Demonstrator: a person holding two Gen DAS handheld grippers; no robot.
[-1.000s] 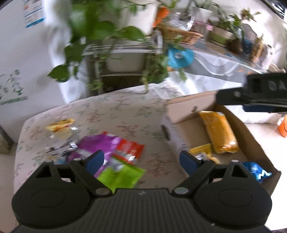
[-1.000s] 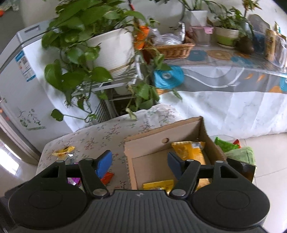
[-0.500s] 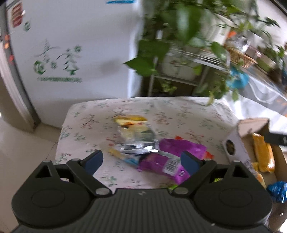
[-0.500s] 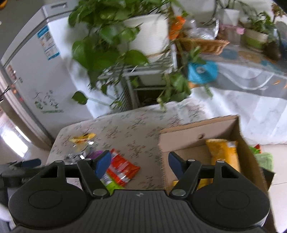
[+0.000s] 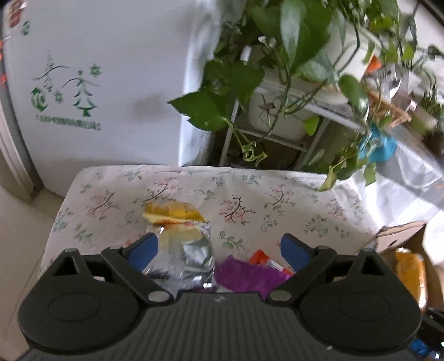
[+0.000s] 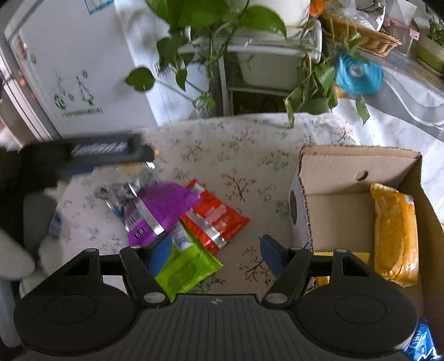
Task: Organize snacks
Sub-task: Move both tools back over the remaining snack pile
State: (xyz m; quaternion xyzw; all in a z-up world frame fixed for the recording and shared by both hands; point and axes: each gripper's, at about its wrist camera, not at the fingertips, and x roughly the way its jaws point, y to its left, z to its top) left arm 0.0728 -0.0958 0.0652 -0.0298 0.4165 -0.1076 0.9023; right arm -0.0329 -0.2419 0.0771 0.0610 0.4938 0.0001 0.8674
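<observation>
Snack packets lie on a floral tablecloth (image 6: 249, 155): a purple one (image 6: 163, 205), a red one (image 6: 216, 216), a lime green one (image 6: 186, 266), and in the left wrist view a yellow one (image 5: 172, 212) and a silvery one (image 5: 191, 255). A cardboard box (image 6: 360, 169) at the right holds an orange packet (image 6: 394, 230) and a yellow packet. My left gripper (image 5: 219, 248) is open over the silvery and purple (image 5: 247, 275) packets; it shows blurred in the right wrist view (image 6: 111, 151). My right gripper (image 6: 213, 254) is open above the green packet.
A white fridge (image 5: 83, 83) stands behind the table. A potted trailing plant (image 6: 216, 16) on a white rack hangs over the table's far edge. A wicker basket (image 6: 366, 36) and a blue roll (image 6: 358, 72) sit on a counter at the right.
My left gripper has moved forward and lower over the silvery and yellow packets. My right gripper has swung left and down, from over the box towards the packets on the cloth.
</observation>
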